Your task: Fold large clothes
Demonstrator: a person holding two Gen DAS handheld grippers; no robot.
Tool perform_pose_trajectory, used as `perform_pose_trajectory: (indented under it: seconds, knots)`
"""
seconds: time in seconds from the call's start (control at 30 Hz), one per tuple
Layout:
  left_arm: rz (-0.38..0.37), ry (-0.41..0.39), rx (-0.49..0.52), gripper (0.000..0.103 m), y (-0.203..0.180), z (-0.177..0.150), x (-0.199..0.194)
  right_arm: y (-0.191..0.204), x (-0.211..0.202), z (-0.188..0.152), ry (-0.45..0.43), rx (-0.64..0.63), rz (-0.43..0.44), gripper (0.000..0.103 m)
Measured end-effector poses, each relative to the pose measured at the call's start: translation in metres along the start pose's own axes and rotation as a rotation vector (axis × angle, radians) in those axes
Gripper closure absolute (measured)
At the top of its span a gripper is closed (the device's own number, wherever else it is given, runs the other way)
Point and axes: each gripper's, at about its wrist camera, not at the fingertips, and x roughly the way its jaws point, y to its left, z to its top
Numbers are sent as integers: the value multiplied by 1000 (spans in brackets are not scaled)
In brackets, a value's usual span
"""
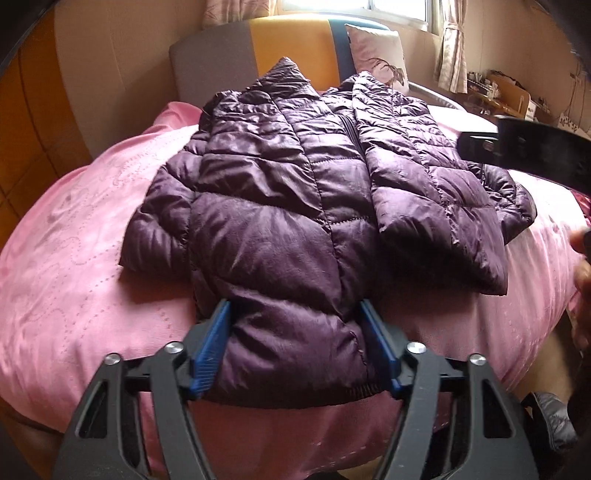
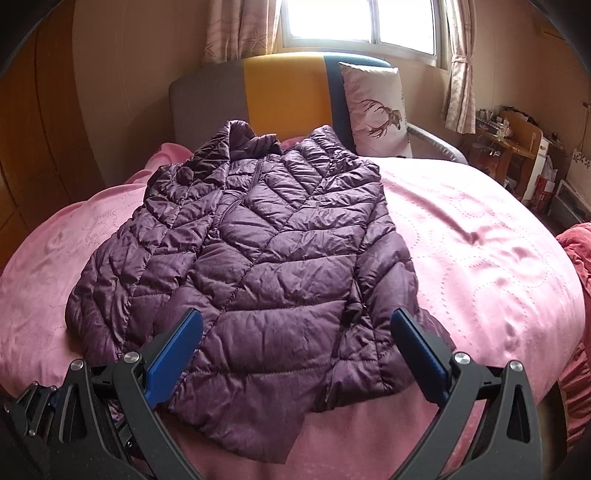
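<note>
- Bedspread (image 2: 480, 240), pink with dotted stitching, covers the whole bed and carries everything else; a reddish ruffled cover (image 2: 576, 258) bunches at its right edge.
- Headboard (image 2: 280, 85) in grey, yellow and dark blue panels stands at the far end under a bright window (image 2: 362, 22) with patterned curtains (image 2: 458, 85).
- Purple quilted jacket (image 2: 258, 258) lies flat across the middle of the bedspread, collar toward the headboard, hem at the near edge of the bed; in the left wrist view its front panel is folded over along the zipper line.
- Pillow (image 2: 376, 110) printed with a deer leans upright against the blue part of the headboard, well apart from the jacket.
- Left gripper (image 1: 295, 347) grips the near hem of the jacket (image 1: 288, 229): its blue pads (image 1: 210, 350) press in on either side of a bunched fold of fabric, jaws clenched on it.
- Right gripper (image 2: 295, 354) sits over the jacket's lower hem with jaws spread wide and released; I cannot tell whether its blue pads (image 2: 173, 358) touch the fabric.
- Cluttered wooden furniture (image 2: 517, 147) stands by the far right wall, too small to make out.
</note>
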Motion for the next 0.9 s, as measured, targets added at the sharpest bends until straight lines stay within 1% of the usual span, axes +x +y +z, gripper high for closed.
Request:
perform_pose_trajectory:
  seconds: [0.03,0.07,0.1,0.13,0.17,0.2,0.23,0.27,0.33,0.37,0.4,0.43,0.47,0.5,0.53,0.6,0.63,0.67,0.7,0.8,0.83,0.87,0.9]
  knots:
    - [-25,-7,5,51,1,0,-1,2,7,3,12,-14,6,5]
    - [-34,-17,7,60,1,1,-2,5,15,5,28,-29,17,7]
    - [-46,-23,6,70,2,1,-3,7,23,7,46,-42,32,11]
    - [-70,-31,-2,73,5,3,-6,11,32,8,70,-59,54,16]
    - [-92,-36,-13,79,9,4,-8,15,41,7,91,-81,74,18]
    - [-111,-40,-24,85,12,6,-10,20,48,6,113,-108,88,25]
    - [-142,-45,-46,87,20,8,-14,24,55,4,131,-140,97,34]
    - [-165,-49,-66,90,25,11,-17,27,57,2,137,-167,107,39]
    - [-222,-69,-126,91,43,19,-27,28,55,1,128,-219,113,66]
    - [-248,-87,-161,91,53,24,-34,26,50,3,122,-238,109,73]
    - [-274,-105,-200,91,64,30,-40,21,46,6,117,-242,106,83]
    - [-302,-134,-253,91,80,40,-48,12,37,11,104,-232,102,87]
    - [-314,-168,-297,91,97,49,-55,3,30,16,82,-221,91,88]
    - [-319,-187,-320,91,104,54,-59,-9,21,24,47,-213,61,89]
    - [-325,-212,-363,91,122,63,-63,-21,14,30,16,-204,28,89]
    - [-323,-243,-442,91,153,76,-65,-51,3,44,-42,-166,-49,90]
    - [-300,-260,-482,91,171,83,-66,-66,1,51,-63,-151,-97,90]
    - [-269,-271,-501,91,183,89,-66,-81,0,58,-78,-134,-150,90]
    - [-225,-281,-522,91,198,96,-64,-99,1,65,-86,-109,-197,90]
    - [-137,-269,-588,91,236,111,-52,-159,12,86,-81,-1,-327,90]
    - [-101,-256,-617,91,251,114,-46,-175,17,91,-71,33,-356,90]
    - [-46,-234,-660,91,270,118,-36,-193,23,95,-57,72,-381,90]
    - [-21,-220,-685,91,279,119,-30,-210,28,98,-42,112,-402,90]
